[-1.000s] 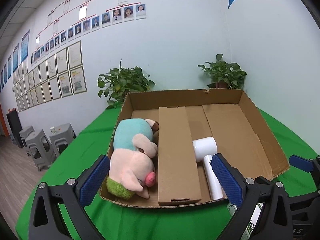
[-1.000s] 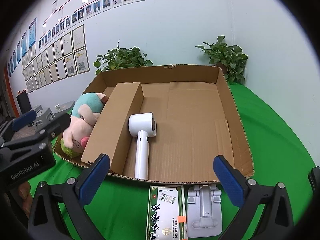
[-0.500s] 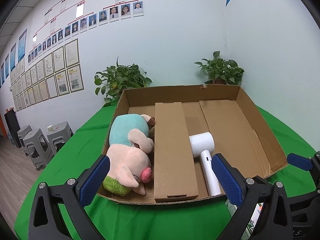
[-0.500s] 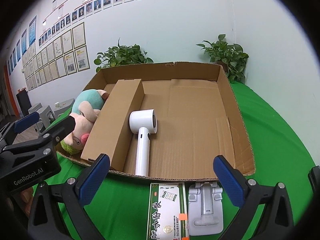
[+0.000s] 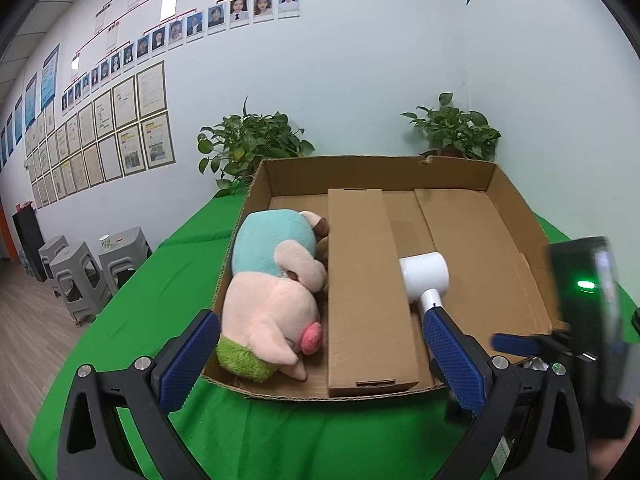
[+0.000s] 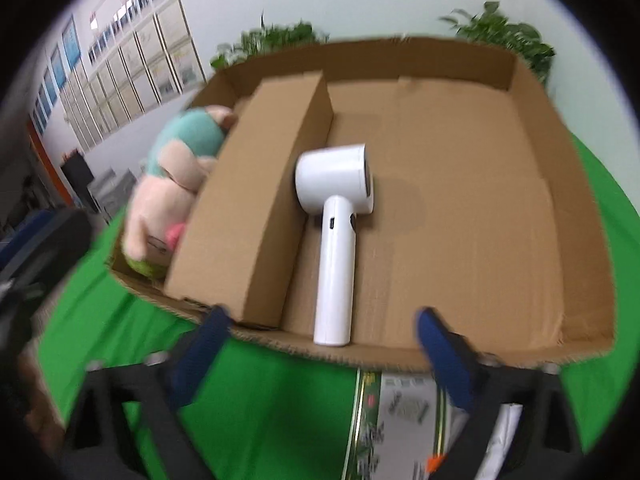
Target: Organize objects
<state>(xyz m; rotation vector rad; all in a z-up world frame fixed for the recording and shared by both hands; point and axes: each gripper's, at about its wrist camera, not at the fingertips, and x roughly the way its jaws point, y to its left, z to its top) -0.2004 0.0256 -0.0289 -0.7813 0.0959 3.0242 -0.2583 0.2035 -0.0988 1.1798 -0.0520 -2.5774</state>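
An open cardboard box [image 5: 516, 208] [image 6: 532, 92] lies on the green table. Inside are a pink and teal plush pig [image 5: 276, 288] [image 6: 168, 184] at the left, a long cardboard insert [image 5: 364, 288] [image 6: 256, 208] in the middle, and a white hair dryer [image 5: 426, 276] [image 6: 336, 232] to its right. A printed green and white carton [image 6: 396, 420] lies on the table before the box, under my right gripper. My left gripper [image 5: 320, 358] is open and empty before the box's near edge. My right gripper [image 6: 320, 356] is open and empty, just before the dryer's handle.
Two potted plants [image 5: 248, 148] [image 5: 456, 132] stand behind the box against the wall. Grey stools [image 5: 80, 272] stand on the floor at the left. The right gripper's body [image 5: 588, 320] shows close at the left wrist view's right edge.
My right gripper has moved forward and left, toward the dryer; its view is blurred and the jaws stand narrower. My left gripper has shifted slightly nearer the box.
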